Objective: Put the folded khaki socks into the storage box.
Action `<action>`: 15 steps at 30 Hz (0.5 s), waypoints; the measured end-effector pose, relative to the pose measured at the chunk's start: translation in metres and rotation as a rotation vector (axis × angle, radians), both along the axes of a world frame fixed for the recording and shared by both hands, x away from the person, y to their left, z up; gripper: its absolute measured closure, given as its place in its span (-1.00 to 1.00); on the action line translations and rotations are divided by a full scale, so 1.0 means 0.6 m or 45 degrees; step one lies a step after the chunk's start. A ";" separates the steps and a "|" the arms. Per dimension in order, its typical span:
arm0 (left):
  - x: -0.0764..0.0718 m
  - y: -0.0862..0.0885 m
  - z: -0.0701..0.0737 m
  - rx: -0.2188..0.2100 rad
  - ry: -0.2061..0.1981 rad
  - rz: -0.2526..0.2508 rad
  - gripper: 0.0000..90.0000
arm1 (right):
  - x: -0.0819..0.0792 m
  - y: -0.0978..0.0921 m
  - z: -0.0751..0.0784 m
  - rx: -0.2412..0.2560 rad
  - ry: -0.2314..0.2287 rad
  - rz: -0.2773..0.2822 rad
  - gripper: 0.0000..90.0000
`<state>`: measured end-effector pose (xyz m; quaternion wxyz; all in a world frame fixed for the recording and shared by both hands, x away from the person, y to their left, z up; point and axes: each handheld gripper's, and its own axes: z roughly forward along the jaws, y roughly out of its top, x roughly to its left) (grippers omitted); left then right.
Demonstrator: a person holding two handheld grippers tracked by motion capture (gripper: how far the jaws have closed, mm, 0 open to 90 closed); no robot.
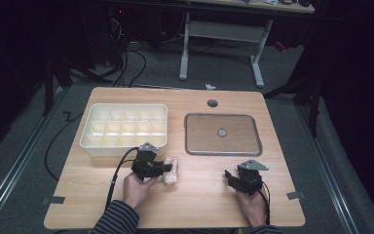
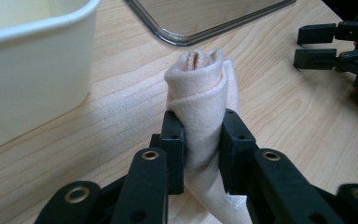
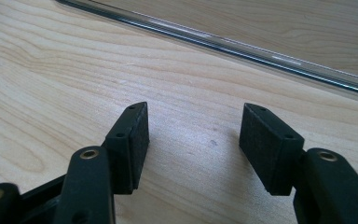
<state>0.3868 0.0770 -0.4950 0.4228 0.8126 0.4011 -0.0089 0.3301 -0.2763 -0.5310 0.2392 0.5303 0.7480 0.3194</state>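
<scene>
A rolled beige cloth [image 1: 172,170] [image 2: 204,100] lies on the wooden table in front of the cream divided bin [image 1: 124,127]. My left gripper [image 1: 161,168] [image 2: 200,140] is shut on the roll, its two pads squeezing the cloth near one end. To the right, my right gripper [image 1: 230,175] [image 3: 193,140] rests low over bare table with its jaws open and nothing between them. It also shows at the far right of the left gripper view, as the black right gripper [image 2: 314,46].
A clear flat lid [image 1: 222,134] with a small centre knob lies right of the bin; its rim [image 3: 223,44] runs across the right gripper view. A round grommet hole [image 1: 212,103] sits near the table's far edge. Bin wall [image 2: 32,65] stands close on the left.
</scene>
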 end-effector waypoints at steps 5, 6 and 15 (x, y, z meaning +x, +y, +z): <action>-0.002 0.006 0.004 -0.002 -0.005 0.000 0.66 | 0.000 0.000 0.000 -0.001 -0.001 0.001 -0.05; -0.002 0.009 0.004 -0.005 -0.005 0.005 0.66 | 0.000 0.000 0.000 0.000 0.000 0.001 -0.05; -0.003 0.028 0.011 -0.042 -0.002 0.027 0.66 | 0.000 0.000 0.000 -0.001 -0.001 0.002 -0.05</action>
